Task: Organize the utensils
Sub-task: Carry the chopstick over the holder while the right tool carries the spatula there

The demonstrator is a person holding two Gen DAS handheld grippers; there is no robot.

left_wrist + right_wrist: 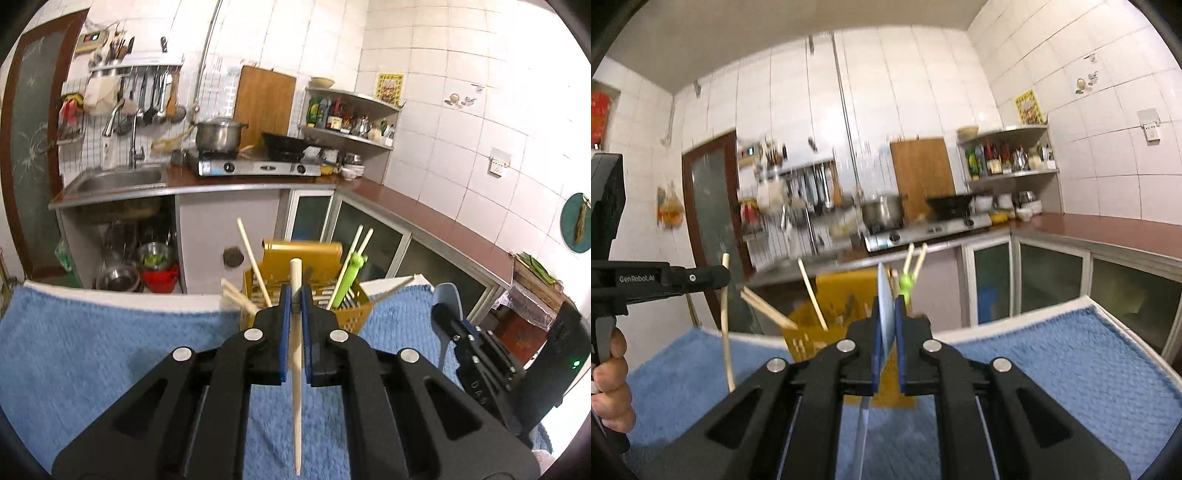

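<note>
My left gripper [295, 297] is shut on a cream chopstick [296, 387] that stands almost upright between the blue pads, above the blue towel [92, 332]. Just beyond it sits a yellow utensil basket [356, 317] holding several chopsticks and a green utensil [349, 277]. My right gripper [887, 308] is shut on a pale blue flat utensil [885, 295], edge-on between its pads. In the right wrist view the left gripper [722, 277] is at the left with its chopstick [726, 332] hanging down, and the basket [809, 321] is behind. The right gripper [445, 317] also shows at the right of the left wrist view.
A kitchen counter [424, 206] with a sink [118, 179], a gas stove [258, 168], a pot and a wok runs behind the table. Cupboards stand under it. A hand [611, 380] grips the left tool's handle. The towel [1052, 362] reaches the table's far edge.
</note>
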